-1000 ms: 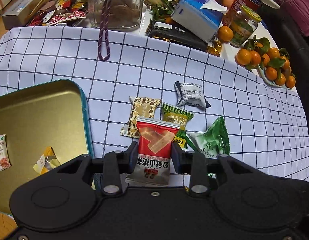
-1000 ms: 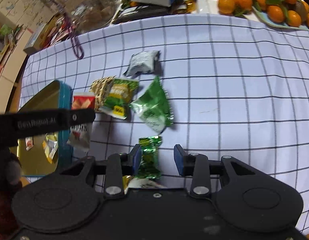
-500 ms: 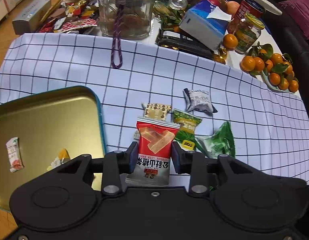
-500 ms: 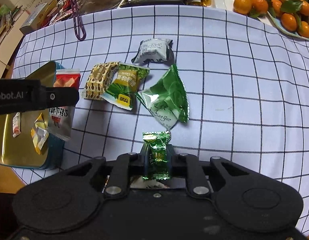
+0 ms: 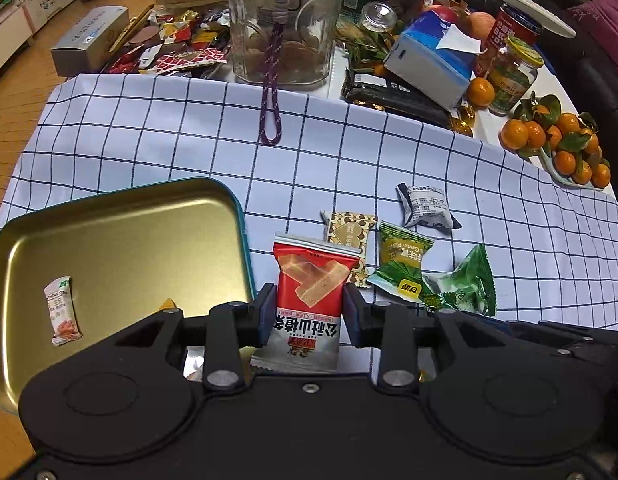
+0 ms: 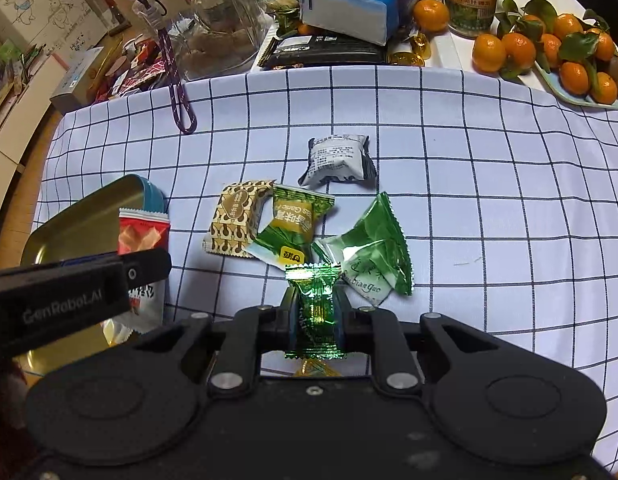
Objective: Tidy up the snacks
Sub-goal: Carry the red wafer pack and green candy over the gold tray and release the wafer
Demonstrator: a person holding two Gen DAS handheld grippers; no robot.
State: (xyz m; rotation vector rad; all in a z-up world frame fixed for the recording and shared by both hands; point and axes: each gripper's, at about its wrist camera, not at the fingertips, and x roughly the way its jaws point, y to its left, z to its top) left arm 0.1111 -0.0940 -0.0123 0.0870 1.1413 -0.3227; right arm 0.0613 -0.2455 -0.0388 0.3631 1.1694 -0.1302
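My left gripper (image 5: pixel 307 308) is shut on a red snack packet (image 5: pixel 309 292), held just right of the gold tin tray (image 5: pixel 121 240). Inside the tray lie a small white-and-orange packet (image 5: pixel 61 310) and a yellow wrapper, mostly hidden. My right gripper (image 6: pixel 316 312) is shut on a shiny green candy (image 6: pixel 316 308), lifted off the checked cloth. Beyond it on the cloth lie a brown patterned packet (image 6: pixel 237 218), a green-yellow packet (image 6: pixel 291 226), a green triangular packet (image 6: pixel 369 252) and a grey-white packet (image 6: pixel 337 158). The left gripper and its red packet (image 6: pixel 143 236) appear at the left of the right wrist view.
At the back of the table stand a glass jar (image 5: pixel 285 20) with a purple cord (image 5: pixel 271 92), a blue tissue box (image 5: pixel 433 56), jars, and a dish of mandarins (image 5: pixel 557 144). Loose wrappers and a grey box (image 5: pixel 89 40) crowd the far left. The cloth's right half (image 6: pixel 509 200) holds nothing.
The right gripper closed on the green candy and lifted it off the cloth. The left gripper, holding the red packet, rose slightly and shifted toward the tray.
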